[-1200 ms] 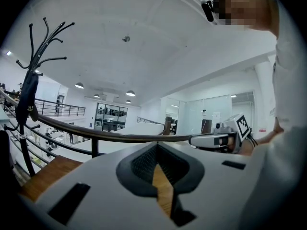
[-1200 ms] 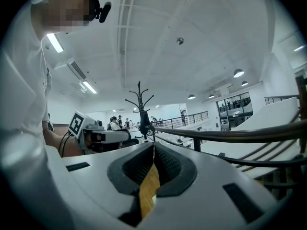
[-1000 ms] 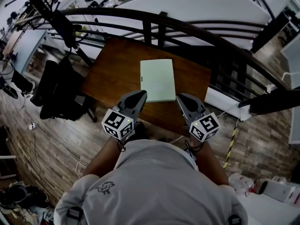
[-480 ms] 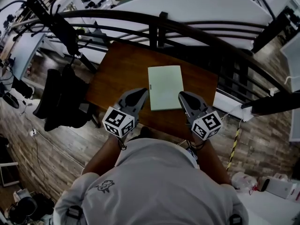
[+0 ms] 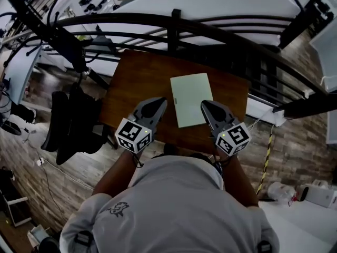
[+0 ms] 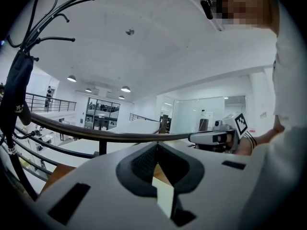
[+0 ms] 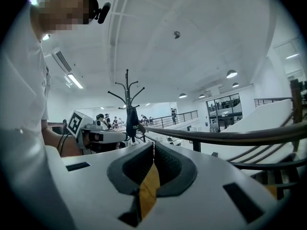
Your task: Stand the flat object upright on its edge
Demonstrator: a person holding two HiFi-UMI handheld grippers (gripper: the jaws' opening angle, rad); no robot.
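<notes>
Head view: pale green rectangular board (image 5: 191, 99) lies flat on brown table (image 5: 138, 78), long axis pointing away from the person, between left gripper (image 5: 159, 103) and right gripper (image 5: 204, 104), both with jaws pressed together, empty.

shirt: a pale grey shirt (image 5: 176, 204) with short sleeves; a small outline logo (image 5: 118, 210) sits near its left shoulder.
straps: dark buckles (image 5: 81, 240) at both shoulders.
head: a dark camera mount (image 6: 207, 6) with a short stub sticking out.
left gripper: the left gripper (image 5: 159, 102) has a smooth grey moulded shell that tapers to a point, with dark ribbed pads (image 6: 143, 164) and rectangular slots in the shell.
right gripper: the right gripper (image 5: 205, 104) is the same grey build.
markers: a white marker cube (image 5: 133, 136) with black square patterns on each gripper, each with a small green light (image 5: 225, 136).
cables: a thin dark cable (image 5: 138, 163) loops at each wrist.
</notes>
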